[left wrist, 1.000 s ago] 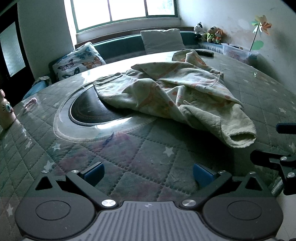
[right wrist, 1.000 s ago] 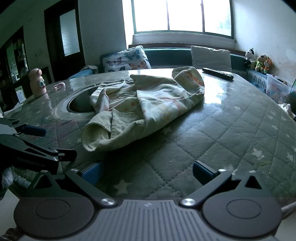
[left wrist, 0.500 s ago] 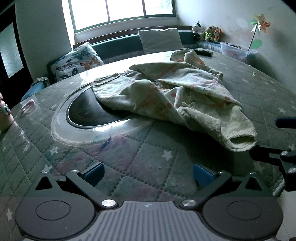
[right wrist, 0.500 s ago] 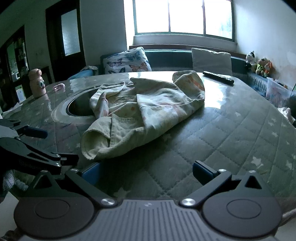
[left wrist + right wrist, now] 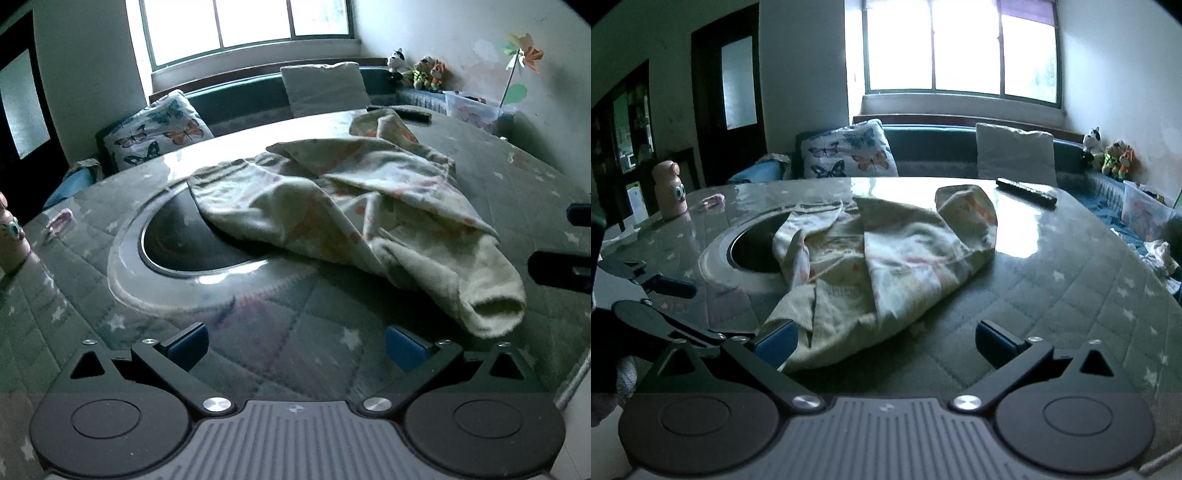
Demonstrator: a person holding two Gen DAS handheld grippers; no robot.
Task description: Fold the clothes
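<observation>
Now, from my left wrist camera, the far left edge shows a pink bottle (image 5: pixel 9 236) with cartoon eyes, standing on the round table (image 5: pixel 517 184), which wears a green quilted cover with stars. Next comes the dark round inset (image 5: pixel 192 243) sunk in the table's middle, ringed by a glossy band. My left gripper (image 5: pixel 295 345) hangs low over the near part of the cover, its jaws spread wide with nothing between the blue pads (image 5: pixel 186 343). Right of the inset lies the garment (image 5: pixel 351 206), a pale crumpled piece with faint orange print; one edge drapes over the inset's rim, and a ribbed cuff (image 5: pixel 491 302) points toward me, its opening showing. At the right border I see parts of my other tool.

Through the right wrist camera, my left gripper's fingers show at the left edge, beside the inset. My right gripper (image 5: pixel 886 341) is also released, jaws wide apart; its left pad (image 5: pixel 775 339) sits at the garment's near hem, and I cannot tell if it touches. The cloth itself lies heaped in the table's middle. Beyond it rests a black remote control (image 5: pixel 1027 192) on the shiny far part of the table. Behind, a butterfly cushion (image 5: pixel 849 155) and a plain cushion (image 5: pixel 1015 155) lean on the bench under the window (image 5: pixel 960 48), with plush toys (image 5: pixel 1108 155) at the far right.
</observation>
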